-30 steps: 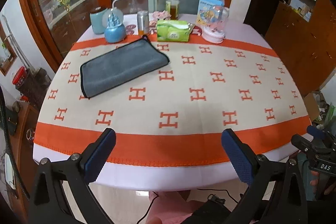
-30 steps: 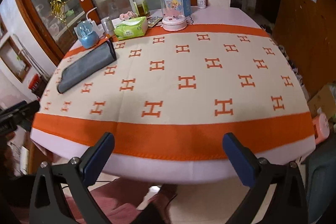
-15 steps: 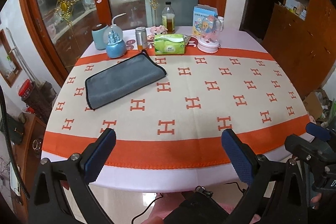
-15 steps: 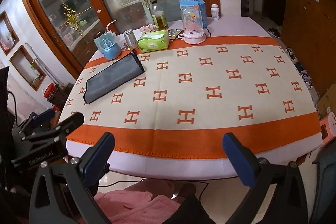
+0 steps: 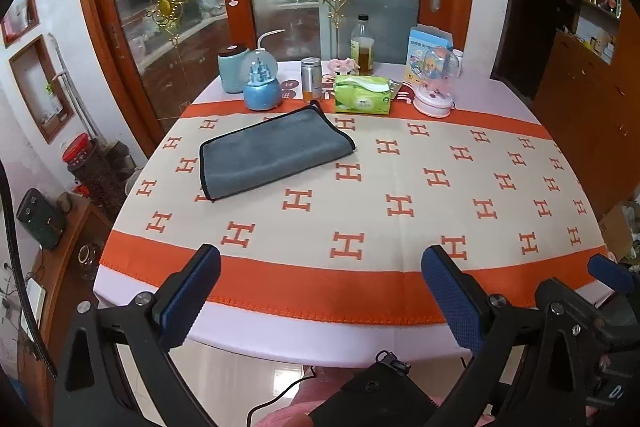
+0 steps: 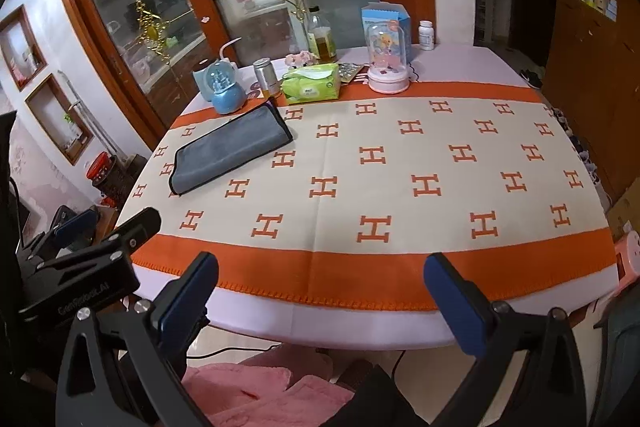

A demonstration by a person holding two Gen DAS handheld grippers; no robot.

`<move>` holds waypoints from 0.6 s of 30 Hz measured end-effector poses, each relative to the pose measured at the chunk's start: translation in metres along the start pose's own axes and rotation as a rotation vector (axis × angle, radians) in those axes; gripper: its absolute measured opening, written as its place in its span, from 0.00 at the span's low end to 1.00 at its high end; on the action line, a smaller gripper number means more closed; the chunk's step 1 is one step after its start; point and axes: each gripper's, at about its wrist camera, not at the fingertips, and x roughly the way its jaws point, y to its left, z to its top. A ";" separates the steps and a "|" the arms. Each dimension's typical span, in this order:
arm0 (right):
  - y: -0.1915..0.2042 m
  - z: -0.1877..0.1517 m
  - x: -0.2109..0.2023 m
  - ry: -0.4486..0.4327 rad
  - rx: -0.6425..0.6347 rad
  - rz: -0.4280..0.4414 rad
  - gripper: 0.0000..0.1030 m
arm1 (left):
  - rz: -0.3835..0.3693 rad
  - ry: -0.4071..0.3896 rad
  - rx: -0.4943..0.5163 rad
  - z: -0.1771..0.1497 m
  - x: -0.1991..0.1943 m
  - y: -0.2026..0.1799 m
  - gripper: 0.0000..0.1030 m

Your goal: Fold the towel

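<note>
The grey towel [image 5: 272, 151] lay flat on the far left of the table, out at about ten o'clock from the left gripper [image 5: 320, 291], and it looked already doubled over: a neat long rectangle with dark piping round its edges and a small loop at its far corner. That was the story of the task as far as the views showed it: at least one fold seemed done, and whether another was wanted could not be read from here. The left gripper hung off the near edge of the table, jaws spread wide, blue pads holding nothing at all. The right gripper [image 6: 320, 291] was the same, wide open and empty, well short of the cloth, with the towel [image 6: 230, 147] off at its ten o'clock too. Neither tool was touching the orange-and-cream H-patterned tablecloth [image 5: 400, 203]. Beyond the towel, at twelve o'clock, stood the usual crowd: a blue snow globe [image 5: 262, 85] just beside the towel's far edge, a green tissue pack [image 5: 362, 99], a metal can [image 5: 311, 79] and a bottle [image 5: 362, 47]. If a further fold was due, both grippers had the whole reach across the table yet to make.
</note>
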 end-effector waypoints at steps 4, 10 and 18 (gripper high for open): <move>0.003 0.000 0.001 0.003 -0.016 0.006 1.00 | -0.007 0.000 0.014 0.000 0.000 -0.003 0.97; 0.005 0.000 0.003 0.007 -0.021 0.014 1.00 | -0.006 -0.002 0.020 0.001 0.000 -0.006 0.97; 0.004 0.003 0.008 0.011 -0.035 0.028 1.00 | -0.001 -0.012 0.020 0.002 0.000 -0.009 0.97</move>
